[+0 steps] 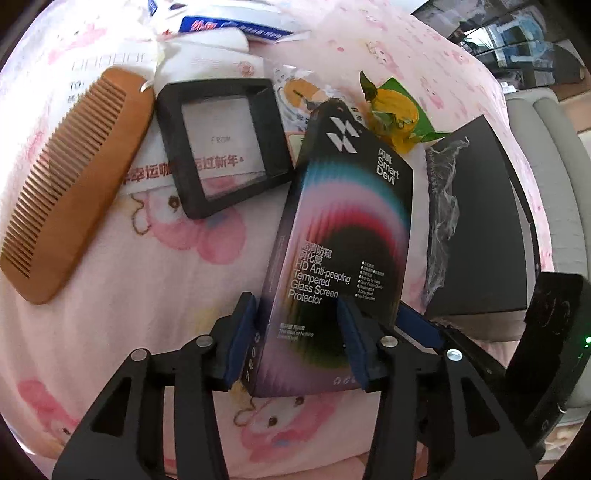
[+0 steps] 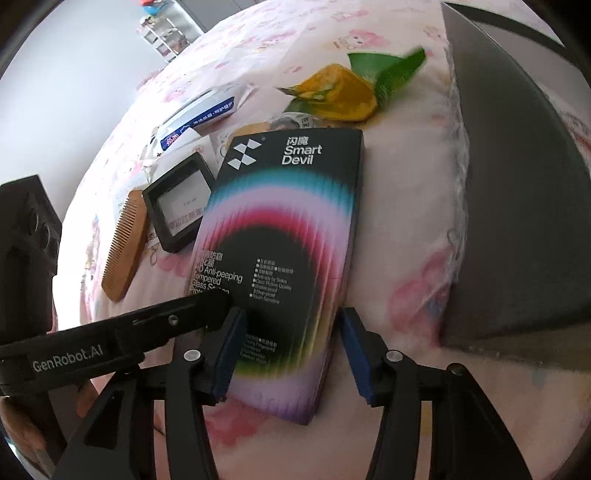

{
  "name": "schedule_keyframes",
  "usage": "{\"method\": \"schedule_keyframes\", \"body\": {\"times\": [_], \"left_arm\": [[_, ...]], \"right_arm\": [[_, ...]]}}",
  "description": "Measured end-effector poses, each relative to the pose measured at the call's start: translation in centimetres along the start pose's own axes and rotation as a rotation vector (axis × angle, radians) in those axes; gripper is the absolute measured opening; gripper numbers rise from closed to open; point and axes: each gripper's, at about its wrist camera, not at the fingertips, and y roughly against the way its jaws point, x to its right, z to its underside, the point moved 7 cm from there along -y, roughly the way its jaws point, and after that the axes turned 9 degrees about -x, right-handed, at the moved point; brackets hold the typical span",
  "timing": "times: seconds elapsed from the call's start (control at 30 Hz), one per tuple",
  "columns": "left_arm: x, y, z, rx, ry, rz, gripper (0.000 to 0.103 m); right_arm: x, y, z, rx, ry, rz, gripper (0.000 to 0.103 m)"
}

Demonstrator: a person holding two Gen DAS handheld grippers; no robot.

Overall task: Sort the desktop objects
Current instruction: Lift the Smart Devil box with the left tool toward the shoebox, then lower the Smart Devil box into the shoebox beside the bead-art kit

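Observation:
A black Smart Devil screen protector box (image 1: 343, 236) with a rainbow arc is held tilted above the pink cloth. My left gripper (image 1: 299, 339) is shut on its near end, blue pads against both sides. In the right wrist view the same box (image 2: 288, 236) lies between the fingers of my right gripper (image 2: 291, 350), which is open with gaps to both pads. The left gripper's finger (image 2: 177, 317) reaches onto the box's left edge from the left.
A wooden comb (image 1: 74, 184) and a black square frame (image 1: 221, 144) lie to the left. A yellow-green snack packet (image 1: 399, 110) and white packets (image 1: 229, 26) lie beyond. A large black box (image 1: 476, 221) lies right of the held box, grey in the right wrist view (image 2: 517, 184).

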Motion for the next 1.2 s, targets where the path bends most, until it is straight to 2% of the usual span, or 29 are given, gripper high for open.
{"method": "schedule_keyframes", "body": {"times": [0.17, 0.23, 0.3, 0.47, 0.63, 0.77, 0.87, 1.0, 1.13, 1.2], "left_arm": [[1.0, 1.6, 0.7, 0.039, -0.040, 0.030, 0.046], [1.7, 3.2, 1.1, 0.074, -0.061, 0.052, 0.046], [2.4, 5.2, 1.4, 0.119, -0.085, 0.074, 0.046], [5.6, 8.7, 1.6, 0.185, -0.156, 0.079, 0.045], [9.1, 10.0, 2.4, 0.200, -0.206, 0.105, 0.044], [13.4, 9.5, 1.7, 0.199, -0.240, 0.137, 0.044], [16.8, 9.3, 1.1, 0.205, -0.277, 0.171, 0.044], [21.1, 9.0, 0.4, 0.211, -0.329, 0.195, 0.044], [24.9, 6.6, -0.2, 0.189, -0.366, 0.167, 0.044], [25.5, 5.3, -0.5, 0.166, -0.359, 0.164, 0.044]], "right_arm": [[-1.1, 2.3, 0.2, 0.049, 0.053, 0.059, 0.047], [-2.0, 4.3, 0.2, 0.089, 0.096, 0.088, 0.047], [-2.7, 6.5, 0.3, 0.130, 0.112, 0.081, 0.047], [-2.0, 11.4, 0.4, 0.212, 0.073, 0.007, 0.047], [0.7, 15.0, 0.5, 0.226, -0.002, -0.089, 0.047], [1.6, 17.5, -0.3, 0.291, -0.021, -0.044, 0.045], [3.6, 20.8, -0.6, 0.355, -0.035, -0.022, 0.045], [6.7, 23.5, -0.5, 0.393, -0.057, -0.008, 0.045], [10.5, 23.6, -0.5, 0.409, -0.153, -0.006, 0.045], [12.5, 23.1, -0.6, 0.399, -0.210, -0.014, 0.045]]}}
